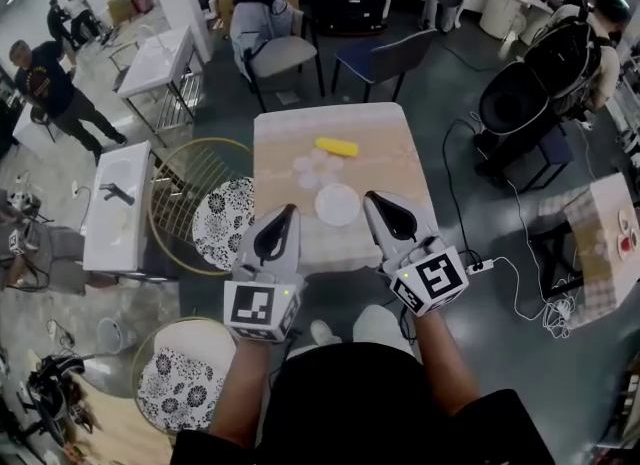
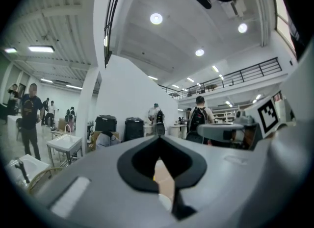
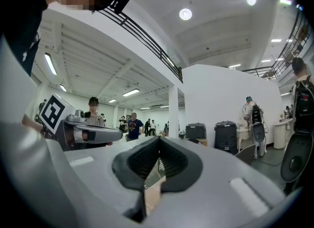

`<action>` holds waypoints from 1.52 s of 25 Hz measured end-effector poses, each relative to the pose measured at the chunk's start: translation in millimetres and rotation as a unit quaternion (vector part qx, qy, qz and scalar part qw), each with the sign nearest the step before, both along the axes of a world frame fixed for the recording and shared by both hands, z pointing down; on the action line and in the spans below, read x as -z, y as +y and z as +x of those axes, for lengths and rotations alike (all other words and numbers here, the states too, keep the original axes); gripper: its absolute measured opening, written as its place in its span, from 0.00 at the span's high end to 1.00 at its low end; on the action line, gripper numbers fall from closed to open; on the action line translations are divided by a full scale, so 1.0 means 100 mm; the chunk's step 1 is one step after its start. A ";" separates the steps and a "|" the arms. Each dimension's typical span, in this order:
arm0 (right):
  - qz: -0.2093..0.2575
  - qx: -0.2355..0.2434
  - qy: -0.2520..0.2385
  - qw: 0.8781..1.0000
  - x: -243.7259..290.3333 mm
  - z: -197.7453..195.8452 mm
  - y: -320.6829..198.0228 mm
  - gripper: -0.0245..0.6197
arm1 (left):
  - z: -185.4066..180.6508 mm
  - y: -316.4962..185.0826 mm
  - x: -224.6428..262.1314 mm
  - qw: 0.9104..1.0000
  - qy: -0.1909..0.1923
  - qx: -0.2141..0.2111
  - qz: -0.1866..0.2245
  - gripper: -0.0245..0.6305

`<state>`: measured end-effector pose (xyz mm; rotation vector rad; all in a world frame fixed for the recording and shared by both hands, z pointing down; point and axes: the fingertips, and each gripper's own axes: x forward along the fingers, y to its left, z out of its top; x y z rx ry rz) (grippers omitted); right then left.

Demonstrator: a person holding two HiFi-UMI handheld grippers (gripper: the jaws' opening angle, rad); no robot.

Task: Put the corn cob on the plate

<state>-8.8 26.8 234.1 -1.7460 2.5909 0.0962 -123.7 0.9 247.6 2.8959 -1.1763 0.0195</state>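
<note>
We hold the left tool (image 1: 290,209) and the right tool (image 1: 368,196) over the near edge of the bench (image 1: 285,148), each clenched shut on nothing. The white plate (image 1: 337,204) sits between their tips. The yellow corn cob (image 1: 336,146) lies farther ahead of both tools, beyond the plate and apart from it.

wooden table (image 1: 392,158) centre | grey chair (image 1: 275,51), blue chair (image 1: 386,57) behind | patterned round stool (image 1: 222,223) left
</note>
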 end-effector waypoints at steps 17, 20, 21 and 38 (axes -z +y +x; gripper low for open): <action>-0.018 0.011 -0.010 1.000 -0.18 0.25 -0.41 0.96 | 0.26 -0.38 -0.11 1.000 0.011 -0.003 -0.011 0.95; -0.023 0.015 -0.014 1.000 -0.22 0.36 -0.58 0.96 | 0.40 -0.51 -0.14 1.000 0.007 -0.008 -0.016 0.95; -0.023 0.016 -0.014 0.999 -0.22 0.39 -0.64 0.96 | 0.44 -0.56 -0.15 1.000 0.007 -0.009 -0.016 0.95; -0.066 0.060 -0.031 0.996 -0.65 1.07 -1.78 0.96 | 1.03 -1.50 -0.49 0.998 -0.008 0.032 -0.056 0.95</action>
